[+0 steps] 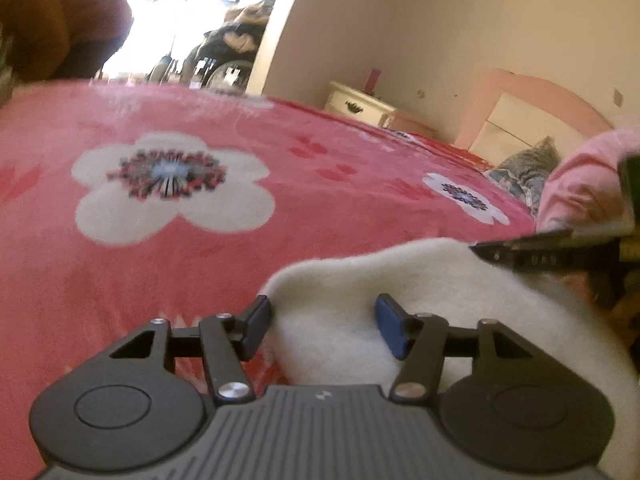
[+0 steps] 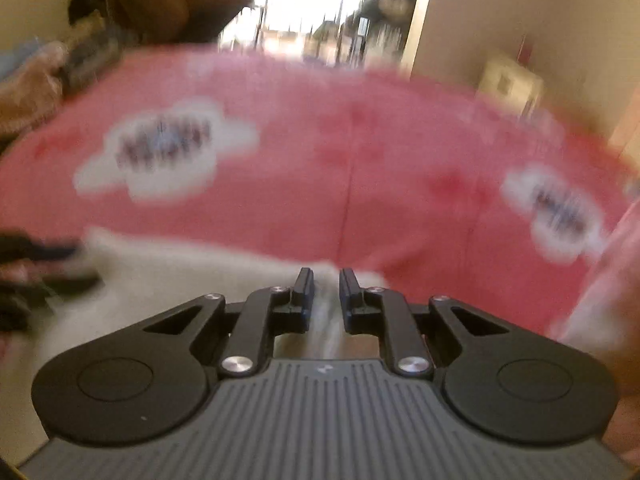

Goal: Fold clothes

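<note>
White fleece garment (image 1: pixel 340 292) fuzzy, rumpled | on pink plush floral blanket (image 1: pixel 160 264), bed | cream walls | left gripper (image 1: pixel 322 320) spread wide | right gripper (image 2: pixel 326 300) narrow gap, pinching garment fold, blurry

Our right wrist view is smeared throughout: we cannot tell whether the white garment (image 2: pixel 168 276) is pinched between the fingers (image 2: pixel 305 294). In the left view, the garment runs past the lower right edge.

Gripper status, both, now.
Left gripper: open, fingers either side of the white fleece garment, not clamped.
Right gripper: nearly shut on a fold of the white garment; blurred.
</note>
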The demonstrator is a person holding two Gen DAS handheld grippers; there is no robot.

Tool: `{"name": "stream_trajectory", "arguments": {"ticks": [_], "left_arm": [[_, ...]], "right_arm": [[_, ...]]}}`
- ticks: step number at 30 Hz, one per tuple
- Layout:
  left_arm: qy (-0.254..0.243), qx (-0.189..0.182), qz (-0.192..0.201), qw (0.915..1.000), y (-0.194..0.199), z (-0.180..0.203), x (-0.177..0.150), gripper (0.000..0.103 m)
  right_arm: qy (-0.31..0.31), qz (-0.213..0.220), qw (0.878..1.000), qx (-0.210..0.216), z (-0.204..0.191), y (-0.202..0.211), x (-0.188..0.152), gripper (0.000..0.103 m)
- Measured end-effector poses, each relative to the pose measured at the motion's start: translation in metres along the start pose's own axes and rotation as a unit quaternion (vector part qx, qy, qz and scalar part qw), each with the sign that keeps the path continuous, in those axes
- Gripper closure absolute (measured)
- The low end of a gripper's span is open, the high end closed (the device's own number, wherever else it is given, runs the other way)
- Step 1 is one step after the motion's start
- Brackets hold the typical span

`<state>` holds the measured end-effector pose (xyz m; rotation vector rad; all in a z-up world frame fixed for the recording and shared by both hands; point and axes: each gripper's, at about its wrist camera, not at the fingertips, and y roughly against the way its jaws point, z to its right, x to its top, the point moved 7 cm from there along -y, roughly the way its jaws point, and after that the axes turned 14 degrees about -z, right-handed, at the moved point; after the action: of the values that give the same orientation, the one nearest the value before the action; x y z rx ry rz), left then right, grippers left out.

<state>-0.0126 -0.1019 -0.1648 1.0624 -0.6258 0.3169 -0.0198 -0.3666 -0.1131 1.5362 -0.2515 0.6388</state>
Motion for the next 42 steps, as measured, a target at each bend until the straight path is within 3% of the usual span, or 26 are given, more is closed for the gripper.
{"name": "stream_trajectory", "arguments": {"ticks": [3,7,10,14,16,19,23,27,30,33,37,42], "left_arm": [[0.0,0.002,0.0,1.0,0.006,0.0,0.004,0.044],[-0.016,0.02,0.026,0.9993,0.04,0.006,0.009,0.053],[-0.02,0.002,0.044,0.9988,0.073,0.016,0.001,0.056],[-0.025,-0.032,0.004,0.9992,0.081,0.041,-0.033,0.061],[-0.035,-0.025,-0.033,0.9985,0.065,0.048,-0.051,0.063],[-0.05,0.0,-0.034,0.9982,0.065,0.051,-0.056,0.063],[-0.063,0.01,-0.016,0.9978,0.09,0.057,-0.057,0.067],[-0.092,-0.031,-0.024,0.9949,0.11,0.077,-0.078,0.067],[-0.114,-0.025,-0.081,0.9898,0.083,0.089,-0.109,0.065],[-0.126,-0.016,-0.079,0.9888,0.077,0.092,-0.114,0.064],[-0.132,-0.02,-0.083,0.9876,0.096,0.096,-0.117,0.068],[-0.132,-0.021,-0.095,0.9864,0.112,0.1,-0.125,0.067]], "right_arm": [[-0.02,-0.013,1.0,0.017,0.003,0.007,0.004,0.092],[-0.004,0.014,1.0,-0.015,-0.003,0.057,0.004,0.092],[0.007,0.033,0.999,-0.027,-0.012,0.1,-0.004,0.092],[0.07,0.019,0.997,-0.028,-0.045,0.11,-0.031,0.093],[0.076,-0.021,0.996,-0.035,-0.047,0.082,-0.049,0.095],[0.074,-0.032,0.996,-0.046,-0.04,0.056,-0.061,0.098],[0.066,-0.009,0.997,-0.046,-0.045,0.107,-0.046,0.098],[0.07,-0.007,0.997,-0.011,-0.061,0.153,-0.063,0.098],[0.063,-0.058,0.996,0.001,-0.064,0.133,-0.099,0.098],[0.052,-0.078,0.996,-0.003,-0.058,0.094,-0.128,0.099],[0.023,-0.07,0.997,0.008,-0.053,0.118,-0.118,0.1],[0.045,-0.073,0.996,0.035,-0.074,0.156,-0.136,0.097]]}}
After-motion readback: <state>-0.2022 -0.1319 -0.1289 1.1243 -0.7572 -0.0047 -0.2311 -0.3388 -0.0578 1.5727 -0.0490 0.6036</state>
